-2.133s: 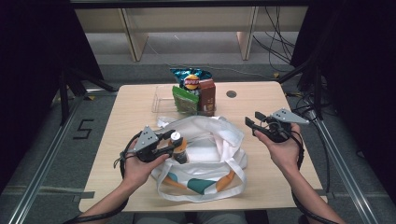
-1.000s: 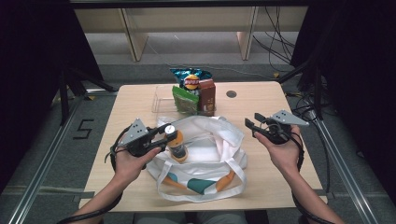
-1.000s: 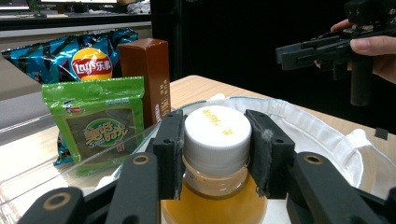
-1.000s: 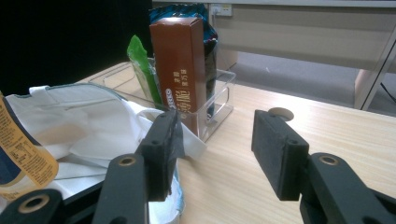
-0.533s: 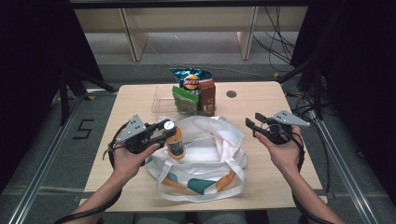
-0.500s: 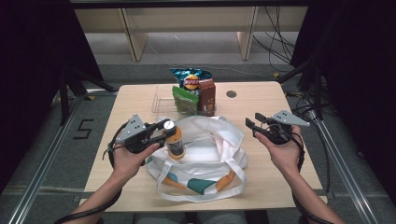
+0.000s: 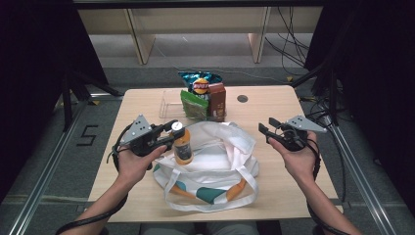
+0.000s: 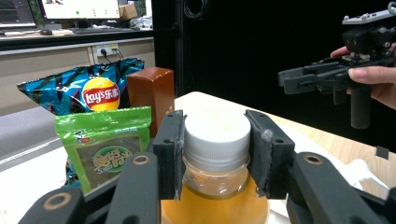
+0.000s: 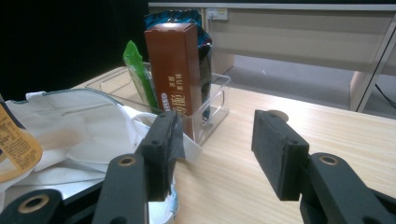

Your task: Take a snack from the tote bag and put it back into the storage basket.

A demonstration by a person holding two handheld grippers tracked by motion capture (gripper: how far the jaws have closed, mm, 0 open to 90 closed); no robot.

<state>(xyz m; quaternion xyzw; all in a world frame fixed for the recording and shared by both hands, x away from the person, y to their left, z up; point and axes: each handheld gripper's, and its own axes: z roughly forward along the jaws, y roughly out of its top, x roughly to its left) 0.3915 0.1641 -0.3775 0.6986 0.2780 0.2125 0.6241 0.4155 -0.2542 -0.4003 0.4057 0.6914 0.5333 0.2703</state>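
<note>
Orange juice fills the bottle (image 7: 183,147), which sits left of the middle in the high view. It hangs just above the open white bag (image 7: 215,161), or maybe touches it; I cannot tell. The left gripper (image 7: 170,133) holds the bottle by its white cap (image 8: 215,135). In the left gripper view the two black jaws press on both sides of the cap, right under its top.

The bottle looks full, so it is likely a bit heavy. The plastic is hard and smooth, so it could slip or swing. The cap has little ridges, and that makes it a good place to grip. The neck just below the cap would work too.

The right gripper (image 7: 266,128) is at the right of the high view, well apart from the bag. Its jaws are wide and hold nothing. In the right gripper view they hang over bare table (image 9: 280,126).

The bag is soft cloth and lies flat and floppy. It would sag if lifted by one strap.

The table is pale wood and smooth. At its far side, upper middle of the high view, a clear box (image 7: 169,100) holds a blue chip bag (image 7: 199,82), a green pack (image 7: 193,104) and a brown carton (image 7: 217,100). Around the table hang black curtains, and grey floor shows beyond.
</note>
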